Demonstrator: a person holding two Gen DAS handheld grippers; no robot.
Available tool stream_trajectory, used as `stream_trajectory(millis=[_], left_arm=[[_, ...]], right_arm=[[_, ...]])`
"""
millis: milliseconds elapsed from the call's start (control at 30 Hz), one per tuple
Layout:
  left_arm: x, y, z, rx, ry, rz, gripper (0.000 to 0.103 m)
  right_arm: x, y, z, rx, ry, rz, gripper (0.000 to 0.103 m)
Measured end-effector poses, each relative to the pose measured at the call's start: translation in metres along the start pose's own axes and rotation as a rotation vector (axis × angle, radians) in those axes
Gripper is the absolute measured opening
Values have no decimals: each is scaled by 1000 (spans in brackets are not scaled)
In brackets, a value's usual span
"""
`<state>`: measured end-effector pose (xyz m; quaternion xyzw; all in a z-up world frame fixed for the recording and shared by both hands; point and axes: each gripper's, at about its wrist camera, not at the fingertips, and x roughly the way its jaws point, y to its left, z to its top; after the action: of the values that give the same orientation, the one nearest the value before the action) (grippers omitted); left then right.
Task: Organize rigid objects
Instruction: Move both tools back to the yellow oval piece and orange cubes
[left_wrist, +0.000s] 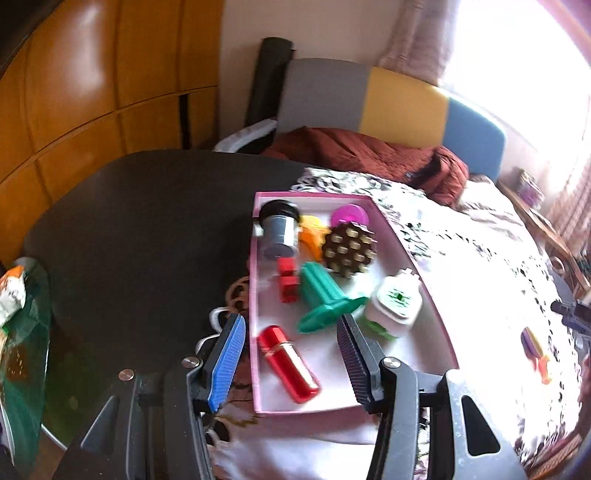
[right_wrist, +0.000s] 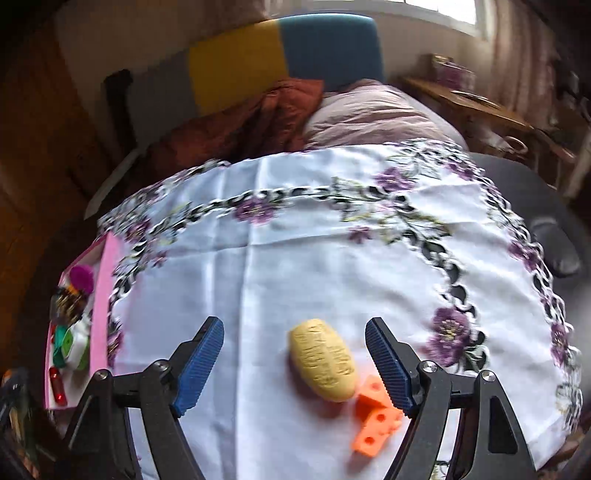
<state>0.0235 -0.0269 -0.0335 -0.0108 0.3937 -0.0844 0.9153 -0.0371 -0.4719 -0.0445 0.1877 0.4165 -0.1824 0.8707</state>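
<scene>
A pink box (left_wrist: 255, 295) on the flowered cloth holds a red metallic cylinder (left_wrist: 288, 363), a green ribbed spool (left_wrist: 321, 299), a white-and-green container (left_wrist: 393, 302), a brown studded disc (left_wrist: 349, 249), a grey black-capped jar (left_wrist: 279, 229) and small red blocks (left_wrist: 288, 280). My left gripper (left_wrist: 291, 328) hangs open over the box's near end, astride its left wall, with the red cylinder lying loose between the jaws. My right gripper (right_wrist: 295, 326) is open above a yellow oval piece (right_wrist: 325, 362) and an orange holed block (right_wrist: 376, 421) on the cloth, touching neither.
The white cloth (right_wrist: 295, 240) covers part of a dark round table (left_wrist: 147, 221). The pink box (right_wrist: 101, 306) lies at the cloth's left edge. Behind stand a grey-yellow-blue chair back (left_wrist: 388, 103) with a rust blanket (left_wrist: 369, 155), and wooden cabinets (left_wrist: 92, 92). A purple-orange toy (left_wrist: 535, 350) lies at the right.
</scene>
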Motion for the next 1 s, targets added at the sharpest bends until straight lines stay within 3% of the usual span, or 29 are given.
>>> stream_trajectory(millis=[167,400,1000], left_arm=[[0,-30,-1,78,12,-39,52],[1,-72,-4,191,29,-106,52],[19,-182,-17,385,128,-306,52]], right_arm=[[14,-46,-2,208,40,-83,80],[10,-48,0,228,7,-94,81],[-2,-94,-4,465,-33,-79,84]])
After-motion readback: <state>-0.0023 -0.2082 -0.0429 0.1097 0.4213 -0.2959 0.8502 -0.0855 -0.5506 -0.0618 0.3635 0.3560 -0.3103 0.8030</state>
